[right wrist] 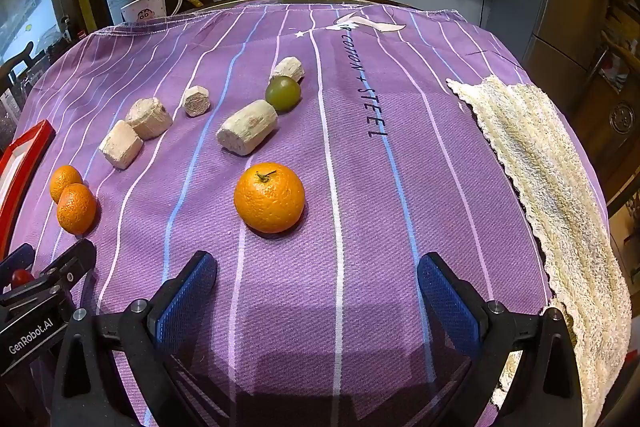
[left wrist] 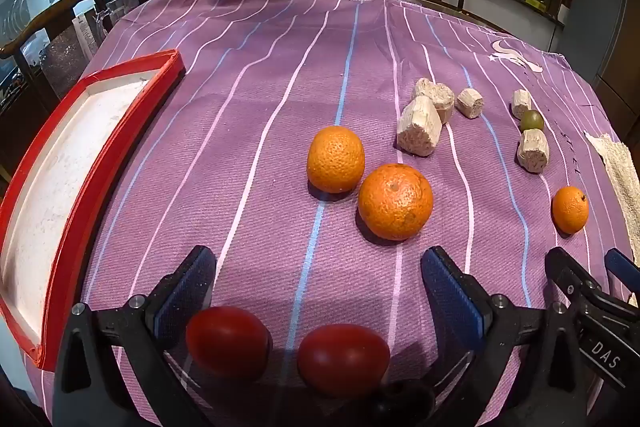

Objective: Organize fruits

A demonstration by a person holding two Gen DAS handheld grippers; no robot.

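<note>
Right now both tools hang open over the table (right wrist: 360,187), angled downward, with nothing held in either. The left tool (left wrist: 318,291) has its blue pads spread wide, and two red tomatoes sit on the purple cloth close below it: one tomato (left wrist: 227,341) just beside the left-hand pad, the other tomato (left wrist: 343,358) nearer the middle of the gap. Neither is touched by a pad as far as the view shows. Further ahead of that tool lie two oranges (left wrist: 394,201) touching or nearly so, and the red-rimmed tray (left wrist: 68,247) lies off to its left, empty of fruit in the part that shows.

The right tool (right wrist: 318,291) is likewise wide open, and a single orange (right wrist: 269,197) lies straight ahead of it, slightly left of its centre line and well clear of the pads. A green fruit (right wrist: 283,93) sits further back, touching a pale cut stalk piece (right wrist: 247,127).

So the deciding relation, as I judge it: the tomatoes belong to the left side, which is also the side nearer the tray, while the lone orange lies squarely in the right tool's reach. Being round, these fruits dictate no particular approach axis.
</note>
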